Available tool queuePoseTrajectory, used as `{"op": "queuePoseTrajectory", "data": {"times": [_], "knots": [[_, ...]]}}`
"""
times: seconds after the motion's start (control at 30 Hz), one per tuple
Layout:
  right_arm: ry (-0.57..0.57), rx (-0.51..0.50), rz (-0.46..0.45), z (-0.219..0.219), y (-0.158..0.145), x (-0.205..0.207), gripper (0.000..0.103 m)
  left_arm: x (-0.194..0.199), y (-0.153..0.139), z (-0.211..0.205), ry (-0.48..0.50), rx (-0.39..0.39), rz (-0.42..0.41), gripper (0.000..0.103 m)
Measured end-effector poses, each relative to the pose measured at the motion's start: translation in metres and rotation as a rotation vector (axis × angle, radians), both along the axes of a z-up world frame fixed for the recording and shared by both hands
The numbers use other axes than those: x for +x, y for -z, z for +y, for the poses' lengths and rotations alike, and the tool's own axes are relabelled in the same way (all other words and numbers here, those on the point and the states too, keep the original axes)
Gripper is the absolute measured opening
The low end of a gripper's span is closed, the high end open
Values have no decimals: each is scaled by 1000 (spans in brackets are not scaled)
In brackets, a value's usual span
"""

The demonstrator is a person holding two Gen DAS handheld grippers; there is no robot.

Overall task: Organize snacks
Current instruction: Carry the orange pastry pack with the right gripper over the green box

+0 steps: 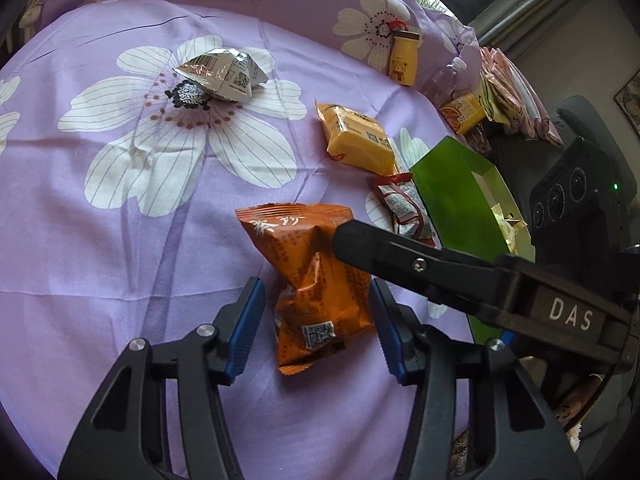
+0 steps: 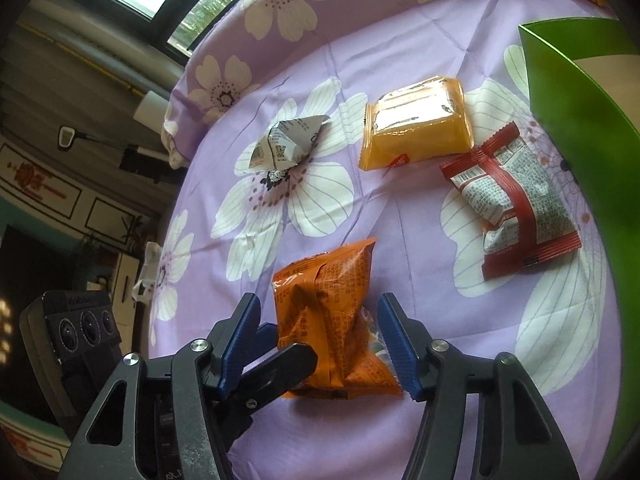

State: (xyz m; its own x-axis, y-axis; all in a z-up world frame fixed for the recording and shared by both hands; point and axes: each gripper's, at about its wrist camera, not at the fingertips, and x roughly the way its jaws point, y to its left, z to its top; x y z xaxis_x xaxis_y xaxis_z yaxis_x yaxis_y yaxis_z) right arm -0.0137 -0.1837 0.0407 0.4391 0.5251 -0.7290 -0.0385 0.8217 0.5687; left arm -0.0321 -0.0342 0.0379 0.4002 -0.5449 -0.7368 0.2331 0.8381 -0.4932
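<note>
A crinkled orange foil snack packet (image 1: 316,280) lies on a lilac bedsheet printed with large white flowers (image 1: 120,240), and both tools frame it. The left hand-held gripper (image 1: 318,330) has its blue-padded jaws spread wide on either side of the packet's lower end, apart from the foil and holding nothing. The right hand-held gripper (image 2: 320,344) is equally wide open around the same packet (image 2: 332,320), also gripping nothing; in its view one black finger of the left tool crosses in front of the packet's near corner.

Beyond the orange packet sit a glossy yellow rectangular snack pack (image 1: 358,140) and, well apart to the left, a silver foil pyramid-shaped packet (image 1: 224,74) resting on a flower's centre. A red-and-silver printed sachet (image 2: 516,208) lies just beside the wall of an open green cardboard box (image 1: 452,192), which has pale wrappers inside. A small yellow bottle with a bear picture (image 1: 404,58) stands upright near the sheet's far edge.
</note>
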Motion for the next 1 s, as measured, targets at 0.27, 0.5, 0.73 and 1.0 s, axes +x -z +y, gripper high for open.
{"op": "queuePoseTrajectory", "data": {"times": [0.27,0.5,0.73,1.0], "knots": [[-26,-53,25,10,6,0,52,0,6,-6,13,4,1,31],[-30,-43,-2,8,-7,-5,49,-8,-10,-11,14,21,-68,30],[8,-43,-115,-7,-48,-19,49,-15,-44,-26,23,13,-209,30],[83,-73,-239,-41,-89,-38,49,-25,-78,-65,68,-1,-344,30]]}}
